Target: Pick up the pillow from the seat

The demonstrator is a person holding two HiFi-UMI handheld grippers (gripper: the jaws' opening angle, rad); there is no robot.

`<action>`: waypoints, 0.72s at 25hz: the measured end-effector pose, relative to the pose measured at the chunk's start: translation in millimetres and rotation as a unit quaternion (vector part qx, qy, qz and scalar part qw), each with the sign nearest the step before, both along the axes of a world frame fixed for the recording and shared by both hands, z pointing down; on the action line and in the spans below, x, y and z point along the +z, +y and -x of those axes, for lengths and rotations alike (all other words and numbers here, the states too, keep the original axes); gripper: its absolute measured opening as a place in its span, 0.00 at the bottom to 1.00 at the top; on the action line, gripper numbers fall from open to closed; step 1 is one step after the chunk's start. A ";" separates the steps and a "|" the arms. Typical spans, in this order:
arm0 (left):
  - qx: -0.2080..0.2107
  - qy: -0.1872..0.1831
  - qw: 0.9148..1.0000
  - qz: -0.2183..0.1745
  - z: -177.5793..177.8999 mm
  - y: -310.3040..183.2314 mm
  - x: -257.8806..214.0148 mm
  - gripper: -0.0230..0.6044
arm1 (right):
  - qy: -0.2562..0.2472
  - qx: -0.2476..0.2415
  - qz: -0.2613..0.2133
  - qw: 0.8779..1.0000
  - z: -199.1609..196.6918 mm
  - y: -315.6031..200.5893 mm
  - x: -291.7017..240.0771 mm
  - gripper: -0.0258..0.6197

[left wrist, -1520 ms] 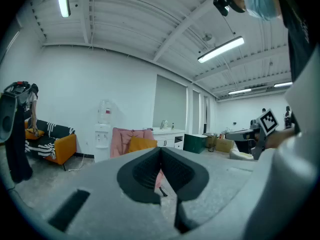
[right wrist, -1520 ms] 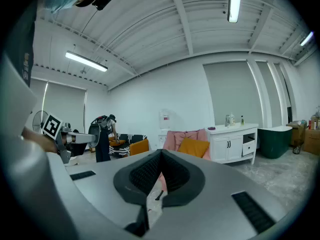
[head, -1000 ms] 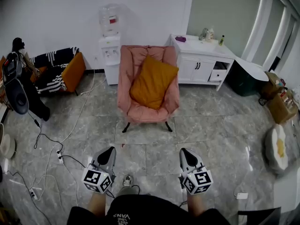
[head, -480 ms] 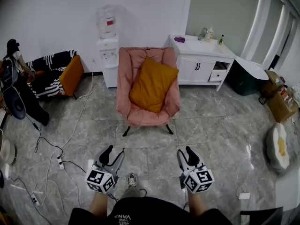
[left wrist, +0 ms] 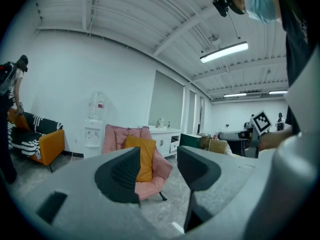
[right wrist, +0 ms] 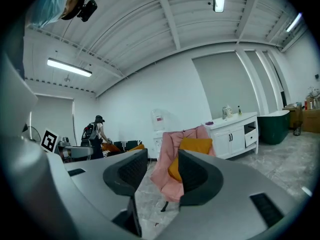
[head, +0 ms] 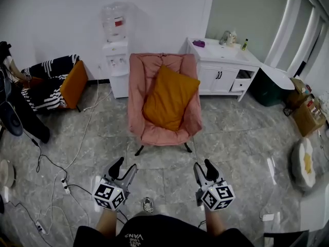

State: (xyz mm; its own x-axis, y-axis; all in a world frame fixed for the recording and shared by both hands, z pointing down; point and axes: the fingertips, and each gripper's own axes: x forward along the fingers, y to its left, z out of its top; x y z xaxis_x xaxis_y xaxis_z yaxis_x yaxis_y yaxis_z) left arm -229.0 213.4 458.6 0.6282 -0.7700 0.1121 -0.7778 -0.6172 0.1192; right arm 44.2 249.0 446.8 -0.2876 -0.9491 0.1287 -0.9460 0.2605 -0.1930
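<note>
An orange pillow (head: 169,98) leans upright against the back of a pink chair (head: 160,134) on the far side of the tiled floor. Both grippers are held low in front of the person, well short of the chair. My left gripper (head: 125,166) is open with nothing between its jaws. The jaws of my right gripper (head: 203,165) are opening, and they are empty too. In the left gripper view the pillow (left wrist: 147,156) shows in the gap of the left gripper (left wrist: 159,159). In the right gripper view the pillow (right wrist: 197,145) stands beyond the right gripper (right wrist: 163,164).
A water dispenser (head: 115,40) stands left of the chair and a white cabinet (head: 221,66) right of it. An orange sofa (head: 72,81) with a striped blanket is at far left. Cables (head: 56,163) trail over the floor at left. Boxes (head: 308,112) and a flower cushion (head: 304,162) lie at right.
Both grippers were shut a second ago and now stand open. The view has shifted a little, and the chair sits slightly lower in it.
</note>
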 end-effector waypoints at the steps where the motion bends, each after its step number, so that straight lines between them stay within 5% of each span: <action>1: 0.001 0.000 1.000 -0.001 5.0 -10.7 -1.0 0.40 | -0.004 0.003 0.001 1.000 3.8 -9.7 -0.1 0.32; 11: 0.023 -0.004 1.000 0.000 45.6 -91.0 -1.9 0.40 | -0.010 0.032 0.001 0.999 40.9 -78.4 -1.6 0.32; 18: 0.034 0.002 0.999 0.020 31.6 -117.6 15.2 0.40 | -0.010 0.045 0.018 0.999 27.8 -99.3 9.0 0.32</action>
State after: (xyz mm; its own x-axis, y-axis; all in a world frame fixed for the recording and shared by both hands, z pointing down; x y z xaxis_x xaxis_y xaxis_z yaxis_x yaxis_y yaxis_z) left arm -260.6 95.8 473.7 0.6798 -0.7201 0.1389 -0.7332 -0.6635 0.1486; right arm 16.4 149.7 455.9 -0.2034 -0.9663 0.1581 -0.9612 0.1662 -0.2203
